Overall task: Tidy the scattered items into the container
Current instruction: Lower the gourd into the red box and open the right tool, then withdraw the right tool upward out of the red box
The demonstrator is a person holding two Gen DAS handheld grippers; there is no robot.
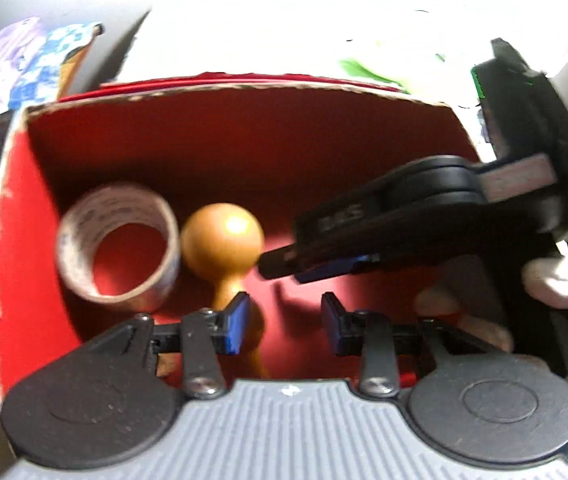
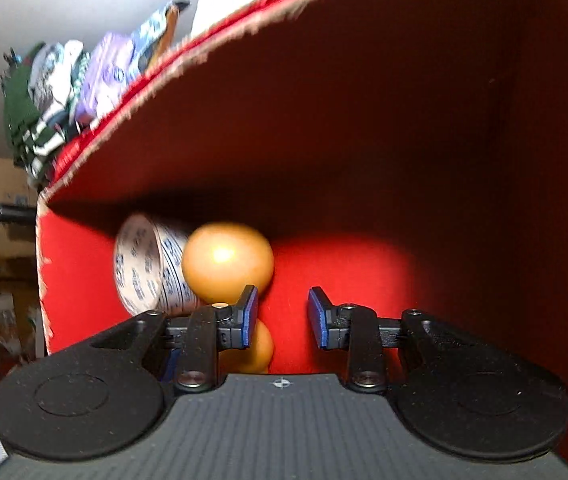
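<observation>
A red cardboard box fills both views. On its floor stands a roll of printed tape, and against it lies a wooden tool with a ball head. My left gripper hovers over the box, open, with only red floor between its blue pads; the tool's handle runs behind its left finger. My right gripper reaches in from the right, its tips just beside the ball. It is open with nothing between its fingers.
Colourful packets are stacked beyond the box's left wall. A white-gloved hand shows at the right edge. A pale thing, partly hidden, lies in the box's near right corner. Something green lies behind the box.
</observation>
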